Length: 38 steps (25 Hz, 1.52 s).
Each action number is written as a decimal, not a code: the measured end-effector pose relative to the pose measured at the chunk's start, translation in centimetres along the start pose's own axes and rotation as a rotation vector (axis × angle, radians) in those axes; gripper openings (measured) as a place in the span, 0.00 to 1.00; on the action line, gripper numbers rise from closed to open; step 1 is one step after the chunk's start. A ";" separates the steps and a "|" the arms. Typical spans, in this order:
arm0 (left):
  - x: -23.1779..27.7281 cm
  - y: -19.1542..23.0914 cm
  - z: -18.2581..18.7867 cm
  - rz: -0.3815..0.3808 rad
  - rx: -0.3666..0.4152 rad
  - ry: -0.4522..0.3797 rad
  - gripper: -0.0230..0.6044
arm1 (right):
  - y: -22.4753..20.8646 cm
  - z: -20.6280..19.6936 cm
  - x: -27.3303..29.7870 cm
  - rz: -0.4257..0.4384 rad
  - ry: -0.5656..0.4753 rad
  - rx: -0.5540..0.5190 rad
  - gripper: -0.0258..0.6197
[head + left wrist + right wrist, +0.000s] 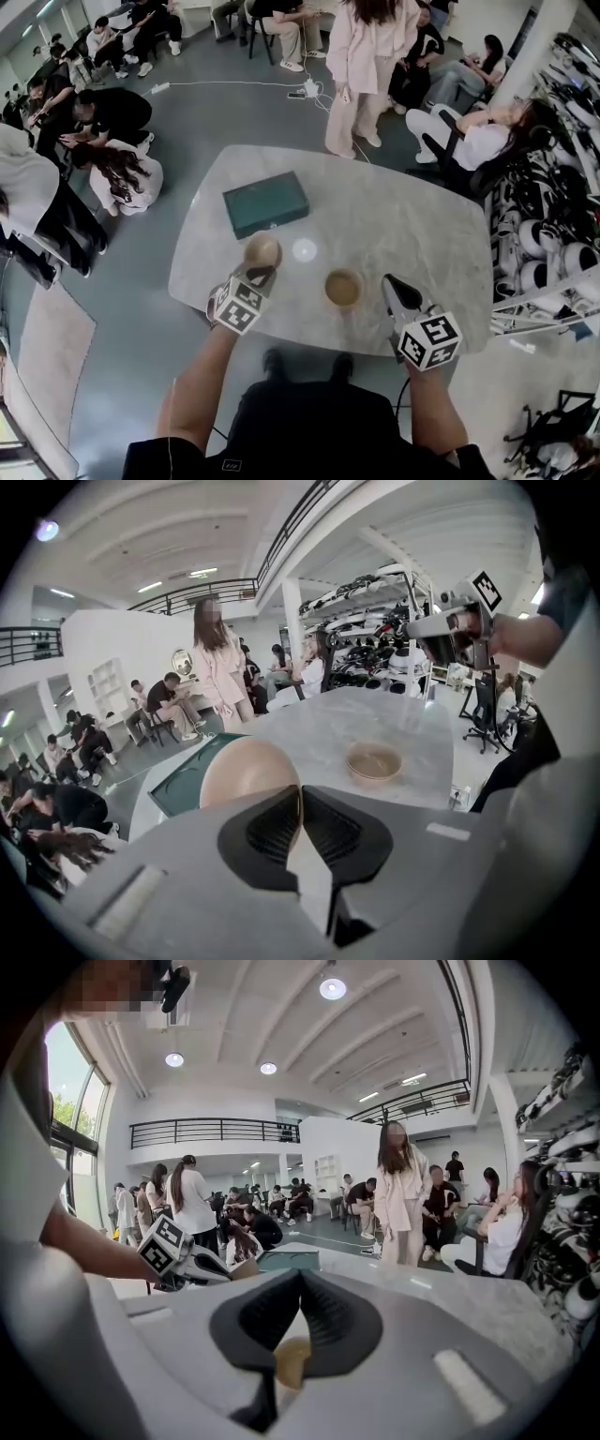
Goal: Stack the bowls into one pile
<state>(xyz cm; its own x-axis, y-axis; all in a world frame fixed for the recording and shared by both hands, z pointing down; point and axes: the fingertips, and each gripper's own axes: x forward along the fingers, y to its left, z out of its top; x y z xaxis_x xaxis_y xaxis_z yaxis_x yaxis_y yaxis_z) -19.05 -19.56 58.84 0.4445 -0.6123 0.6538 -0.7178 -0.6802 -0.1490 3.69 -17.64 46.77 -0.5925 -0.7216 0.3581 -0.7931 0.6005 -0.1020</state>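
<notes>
My left gripper [260, 273] is shut on the rim of a tan bowl [262, 250] and holds it tilted above the marble table [394, 225]. In the left gripper view that bowl [246, 769] fills the space just beyond the closed jaws [300, 797]. A second tan bowl [343, 288] sits upright on the table near the front edge, to the right of the held one [373, 760]. My right gripper [393, 283] hovers right of that bowl, shut with nothing in it [300, 1281].
A dark green flat box [266, 202] lies on the table's far left part. Several people sit and stand around the table's far side and on the floor at the left. Shelves of white equipment [548, 244] stand at the right.
</notes>
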 end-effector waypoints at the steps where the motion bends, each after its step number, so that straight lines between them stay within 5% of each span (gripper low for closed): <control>1: 0.1 -0.5 0.8 0.013 -0.007 -0.002 0.07 | -1.0 -0.1 -0.5 0.008 -0.003 0.000 0.05; 9: 0.8 -6.0 7.6 0.092 -0.098 -0.062 0.07 | -6.8 -1.6 -4.3 0.102 -0.021 0.016 0.05; 16: 1.8 -11.5 11.4 0.124 -0.100 -0.062 0.07 | -9.6 -2.2 -7.2 0.170 -0.034 0.014 0.05; 26: 3.9 -13.8 13.6 0.072 -0.056 -0.052 0.07 | -11.7 -2.0 -8.1 0.145 -0.042 0.047 0.05; 38: 8.4 -16.8 11.2 -0.076 0.056 0.034 0.07 | -12.1 -3.1 -7.4 0.078 -0.016 0.070 0.05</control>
<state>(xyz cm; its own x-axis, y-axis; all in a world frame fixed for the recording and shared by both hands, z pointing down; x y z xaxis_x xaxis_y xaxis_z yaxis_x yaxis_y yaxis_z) 2.76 -17.80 58.48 0.4778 -0.5445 0.6894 -0.6512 -0.7462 -0.1380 18.11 -18.48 48.19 -0.6542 -0.6797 0.3317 -0.7524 0.6295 -0.1938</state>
